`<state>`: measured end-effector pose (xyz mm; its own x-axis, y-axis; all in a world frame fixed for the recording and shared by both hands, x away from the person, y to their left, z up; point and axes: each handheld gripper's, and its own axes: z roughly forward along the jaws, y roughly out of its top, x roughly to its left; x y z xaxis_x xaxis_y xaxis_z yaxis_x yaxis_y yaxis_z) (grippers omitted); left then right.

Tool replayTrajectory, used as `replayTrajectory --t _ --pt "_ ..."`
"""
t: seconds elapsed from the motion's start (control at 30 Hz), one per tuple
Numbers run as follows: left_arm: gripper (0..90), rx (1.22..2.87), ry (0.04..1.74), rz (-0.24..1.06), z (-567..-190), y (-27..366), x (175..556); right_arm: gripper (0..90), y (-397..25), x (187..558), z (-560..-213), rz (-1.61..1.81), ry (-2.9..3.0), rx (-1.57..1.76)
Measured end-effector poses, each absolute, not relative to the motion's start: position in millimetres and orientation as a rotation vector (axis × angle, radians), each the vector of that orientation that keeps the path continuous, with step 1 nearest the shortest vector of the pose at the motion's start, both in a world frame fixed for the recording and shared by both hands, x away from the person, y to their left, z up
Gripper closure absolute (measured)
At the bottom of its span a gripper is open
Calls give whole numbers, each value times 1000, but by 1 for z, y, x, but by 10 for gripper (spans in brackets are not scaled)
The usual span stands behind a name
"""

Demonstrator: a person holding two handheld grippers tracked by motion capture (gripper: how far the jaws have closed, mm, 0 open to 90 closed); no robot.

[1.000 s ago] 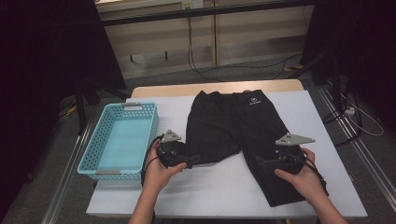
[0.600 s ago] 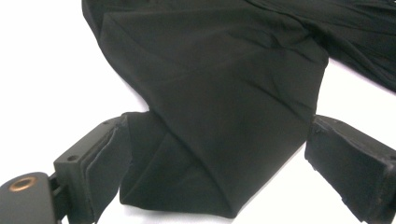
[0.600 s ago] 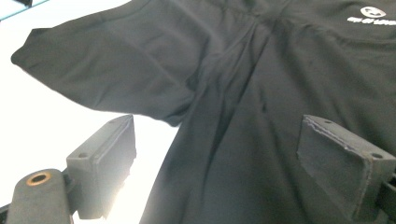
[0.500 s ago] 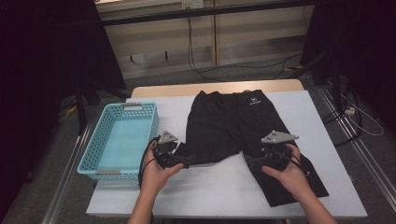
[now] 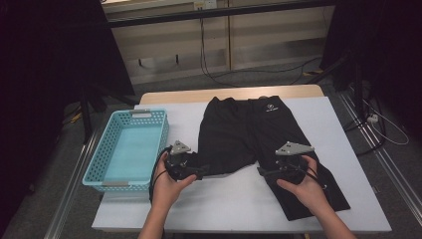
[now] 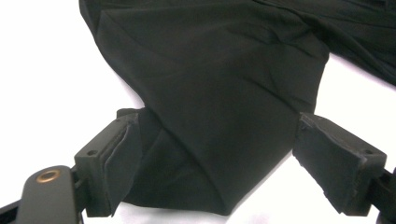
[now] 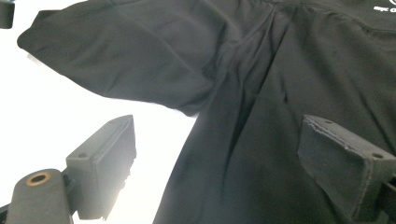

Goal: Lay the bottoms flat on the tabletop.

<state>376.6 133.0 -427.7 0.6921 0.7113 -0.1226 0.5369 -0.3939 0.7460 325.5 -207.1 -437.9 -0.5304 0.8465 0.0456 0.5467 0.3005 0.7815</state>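
Since the frame a second back, the right gripper (image 5: 266, 173) has shifted leftward along the lower leg of the black shorts (image 5: 249, 134), while the left gripper (image 5: 196, 172) sits at the other leg's hem much as before. Both sets of jaws stand spread apart: the left straddles the hem, the right spans the leg's inner edge. Shorts lie flat on the white table (image 5: 328, 124), just beside the blue basket (image 5: 107, 174).
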Motion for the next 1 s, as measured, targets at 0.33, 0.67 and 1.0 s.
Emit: replayTrajectory --t 0.33,0.67,1.0 --pt "367 2109 968 246 -437 127 381 126 -206 323 -439 1094 2212 1235" --pt "671 2172 1000 200 -446 127 379 130 -206 324 -442 1092 2226 1231" --pt "877 2113 984 166 -429 124 375 135 -205 323 -441 1101 2228 1219"
